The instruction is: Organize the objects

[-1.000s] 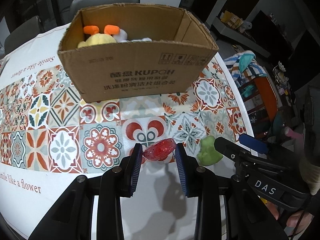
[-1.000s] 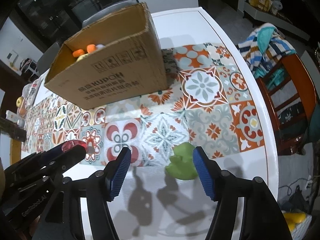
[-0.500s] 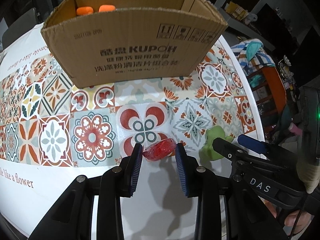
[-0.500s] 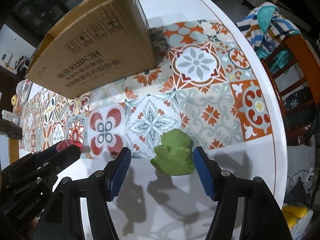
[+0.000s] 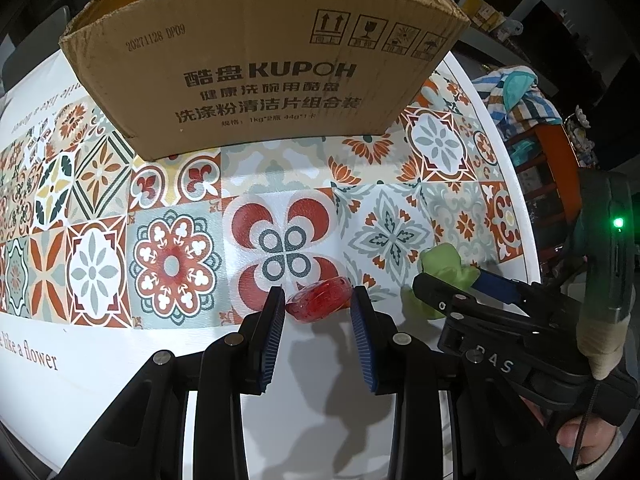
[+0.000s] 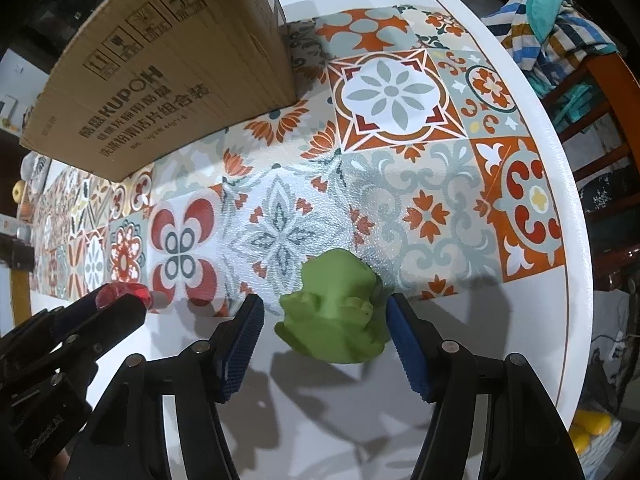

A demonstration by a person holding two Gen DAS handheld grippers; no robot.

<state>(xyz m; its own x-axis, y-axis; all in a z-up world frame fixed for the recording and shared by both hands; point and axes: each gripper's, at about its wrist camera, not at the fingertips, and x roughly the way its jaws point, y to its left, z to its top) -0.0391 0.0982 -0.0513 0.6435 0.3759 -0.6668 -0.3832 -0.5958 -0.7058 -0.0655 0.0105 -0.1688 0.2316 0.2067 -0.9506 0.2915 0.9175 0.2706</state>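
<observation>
My left gripper (image 5: 318, 304) is shut on a small red translucent toy (image 5: 318, 303), held between its blue pads low over the table. The red toy also shows at the left gripper's tip in the right wrist view (image 6: 120, 294). My right gripper (image 6: 324, 320) is open around a green toy frog (image 6: 338, 308) that sits on the table; its right pad touches or nearly touches the frog, its left pad stands apart. The frog also shows in the left wrist view (image 5: 444, 260). A brown cardboard box (image 5: 260, 76) stands behind, its inside hidden.
The round white table (image 6: 532, 320) has a patterned tile mat (image 6: 392, 92). Its right edge is close to the frog. A wooden chair with striped cloth (image 6: 552, 20) stands past that edge. Yellow items (image 6: 592, 432) lie below at the lower right.
Both grippers have moved down and forward toward the table and box. The frog now sits between the right gripper's pads. The box's contents have gone out of sight.
</observation>
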